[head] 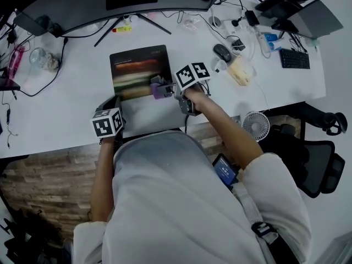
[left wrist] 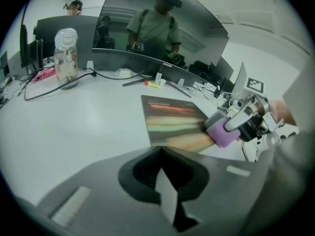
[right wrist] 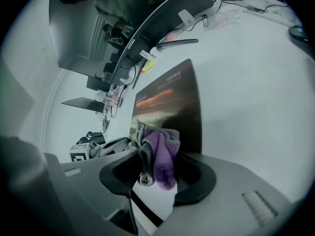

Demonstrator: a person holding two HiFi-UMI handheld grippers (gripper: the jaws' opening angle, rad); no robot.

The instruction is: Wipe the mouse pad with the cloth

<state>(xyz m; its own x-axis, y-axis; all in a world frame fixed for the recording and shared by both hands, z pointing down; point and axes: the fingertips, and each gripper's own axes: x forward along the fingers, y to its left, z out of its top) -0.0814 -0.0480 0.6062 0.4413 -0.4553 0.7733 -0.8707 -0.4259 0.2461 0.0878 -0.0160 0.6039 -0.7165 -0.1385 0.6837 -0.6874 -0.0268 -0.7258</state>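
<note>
Head view: right gripper (head: 163, 88) holds purple cloth (head: 160, 91) on near-right edge of mouse pad (head: 135, 65); left gripper (head: 115, 104) beside pad's near-left corner (white desk (head: 55, 109)). Left gripper view – jaws together, empty. Right gripper view – jaws clamped on cloth.

Both arms are out in front of the body, bare below short pale sleeves. The left forearm (head: 102, 180) runs pretty much straight forward, carrying the grey two-jaw left gripper (head: 112, 103) with its black-and-white marker cube (head: 106, 122), nose pointing away from the body. Its jaws are pressed together with nothing in them. The right forearm (head: 234, 133) comes in on a diagonal from the right with the elbow bent. The right hand (head: 193, 97) is wrapped around the matching grey right gripper (head: 164, 88), which points left. Its jaws are clamped on a bunched purple-and-grey cloth (right wrist: 160, 156). The two grippers are near each other, not touching.
</note>
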